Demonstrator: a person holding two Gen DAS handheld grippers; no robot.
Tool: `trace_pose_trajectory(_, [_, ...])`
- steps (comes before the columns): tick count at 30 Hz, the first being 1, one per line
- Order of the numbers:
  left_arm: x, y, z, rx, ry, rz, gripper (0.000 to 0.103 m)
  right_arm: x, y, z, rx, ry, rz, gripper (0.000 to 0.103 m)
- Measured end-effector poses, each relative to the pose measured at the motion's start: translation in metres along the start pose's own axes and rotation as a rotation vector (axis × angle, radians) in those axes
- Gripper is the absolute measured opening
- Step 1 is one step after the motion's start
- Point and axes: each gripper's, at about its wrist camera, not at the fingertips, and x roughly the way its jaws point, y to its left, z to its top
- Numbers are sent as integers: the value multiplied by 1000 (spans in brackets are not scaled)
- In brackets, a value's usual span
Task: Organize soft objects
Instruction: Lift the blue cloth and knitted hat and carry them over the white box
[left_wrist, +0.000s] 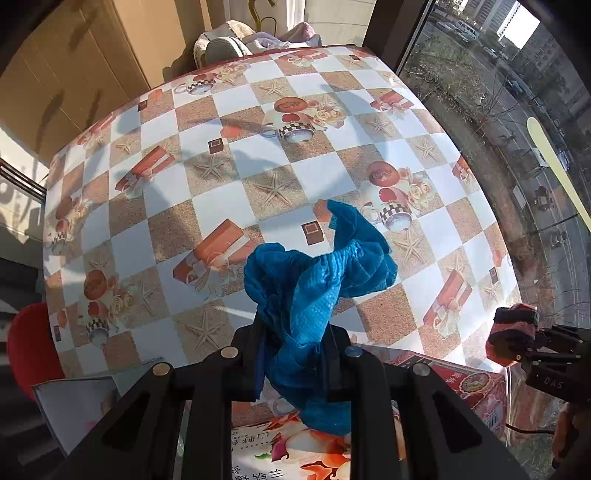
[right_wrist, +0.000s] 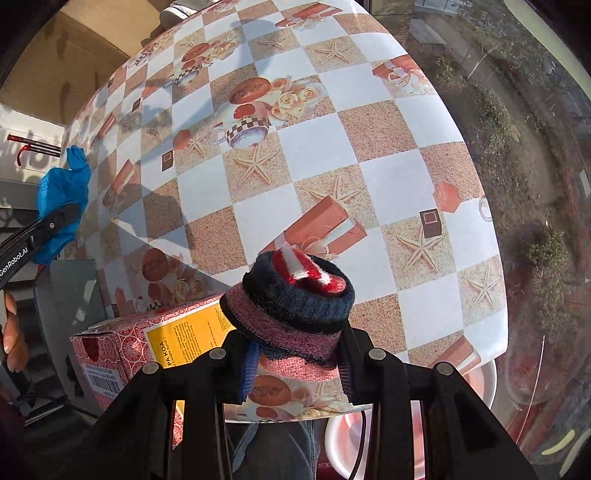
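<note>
Blue cloth (left_wrist: 317, 291) bunched and crinkled, clamped between the two black fingers of the left gripper (left_wrist: 295, 354), jaws closed narrow on it; most of the cloth sticks up past the fingertips in loose folds, lower end hangs behind the fingers. It is lifted clear of the table (left_wrist: 229, 206), which has a checked oilcloth printed with starfish, cups and gift boxes. Left gripper points down at the tabletop. Under it near the table's edge a printed carton (left_wrist: 295, 454) with flowers and Chinese text, and beside that a red patterned box (left_wrist: 469, 384)

Right wrist view: rolled knit sock bundle (right_wrist: 295, 306), pink, dark navy and red-white striped, pinched between the right gripper (right_wrist: 295, 363) fingers, jaws closed on its lower pink part, top of the roll poking out above the fingertips. Also held off the table, near the table's near edge. Same red patterned box with a yellow label sits just left of it on the table. Left gripper with the blue cloth shows at the far left edge of this view, well apart from the sock. A person's fingers (right_wrist: 13, 332) visible at the left edge. White bowl or stool rim (right_wrist: 484, 384) below the table edge, partly hidden; cannot tell which

Window glass runs along the right side of the table, street outside
</note>
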Motion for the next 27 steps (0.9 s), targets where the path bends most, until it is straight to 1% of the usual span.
trace_pose_trajectory(7, [-39,-4,-72,55,-13,-22,24,-8,8,-55,24,6,-35,37])
trace_pose_trajectory(10, [-56,-2,-95,63,-30,-33,24,-11,19,-80,14,14,-44,37])
trace_pose_trajectory(14, [-75,10,-123,67,-63,-17,24,-10,38,-111,-21,38,-42,37])
trace_pose_trajectory(17, [-86,24,-142,43,-77,-3,24,-12,60,-126,-76,41,-28,37])
trace_pose_trajectory(20, [-95,42,-158,3,-88,21,24,-21,87,-131,-161,9,-27,37])
trace_pose_trajectory(27, [-115,89,-197,-138,-117,78,24,-46,171,-129,-389,-75,0,37])
